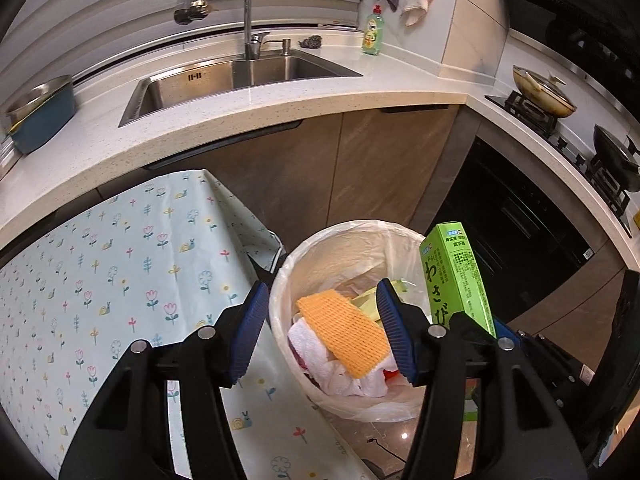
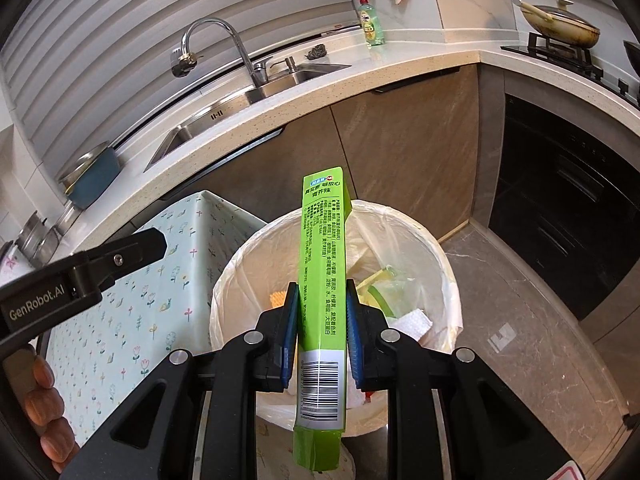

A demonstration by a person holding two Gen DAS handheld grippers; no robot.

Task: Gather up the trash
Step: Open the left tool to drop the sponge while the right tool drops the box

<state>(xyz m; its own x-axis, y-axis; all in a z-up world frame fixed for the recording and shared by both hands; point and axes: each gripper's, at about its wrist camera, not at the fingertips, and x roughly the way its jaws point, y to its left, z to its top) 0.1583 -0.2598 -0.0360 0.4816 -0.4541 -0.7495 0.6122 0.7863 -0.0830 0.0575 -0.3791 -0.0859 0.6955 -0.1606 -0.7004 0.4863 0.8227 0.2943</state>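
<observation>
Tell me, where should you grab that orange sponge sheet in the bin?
Grab the orange sponge sheet by its upper, raised edge, coming straight down from above into the bin. It lies flat and tilted on the white paper, so that edge is free, and the bin wall blocks any sideways approach.

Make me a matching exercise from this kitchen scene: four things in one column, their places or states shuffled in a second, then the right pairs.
Things
1. green box
2. orange sponge cloth
3. dish soap bottle
4. left gripper

Places or states
A. standing on the counter by the wall
B. open, with nothing between its pads
C. clamped in the right gripper above the bin
D. lying on top of the trash in the bin

Pairs: 1-C, 2-D, 3-A, 4-B
</observation>
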